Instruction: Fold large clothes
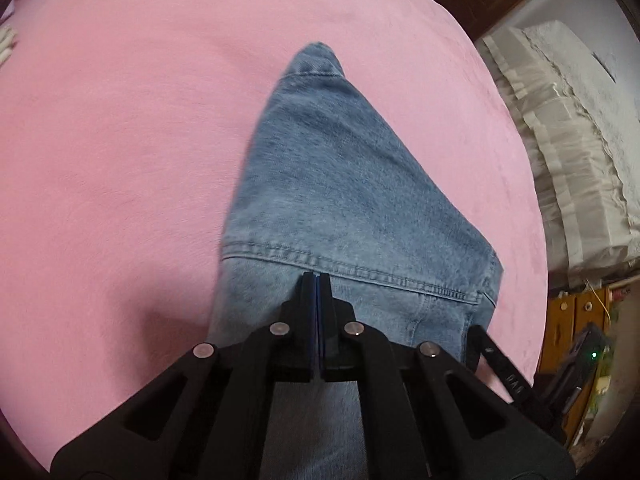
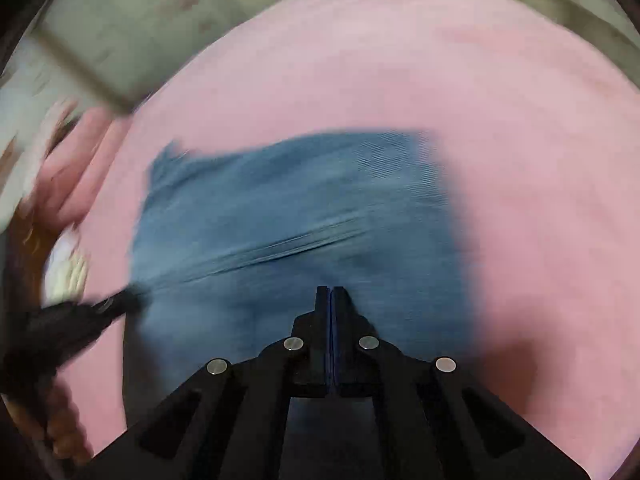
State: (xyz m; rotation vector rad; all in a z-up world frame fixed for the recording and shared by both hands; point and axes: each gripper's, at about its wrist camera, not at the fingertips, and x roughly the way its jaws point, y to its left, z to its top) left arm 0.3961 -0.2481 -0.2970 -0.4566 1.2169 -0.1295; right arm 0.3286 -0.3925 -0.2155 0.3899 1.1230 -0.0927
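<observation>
1. Left hand-held gripper (image 1: 317, 278): we see its jaws clenched together above the jeans (image 1: 340, 184), with no cloth visibly pinched between them.
2. Right hand-held gripper (image 2: 331, 290) is likewise clenched over the jeans (image 2: 296, 216).
3. We see the jeans spread on the pink bed (image 1: 120, 140).
4. Right view is blurred; no writing is readable to us.
</observation>
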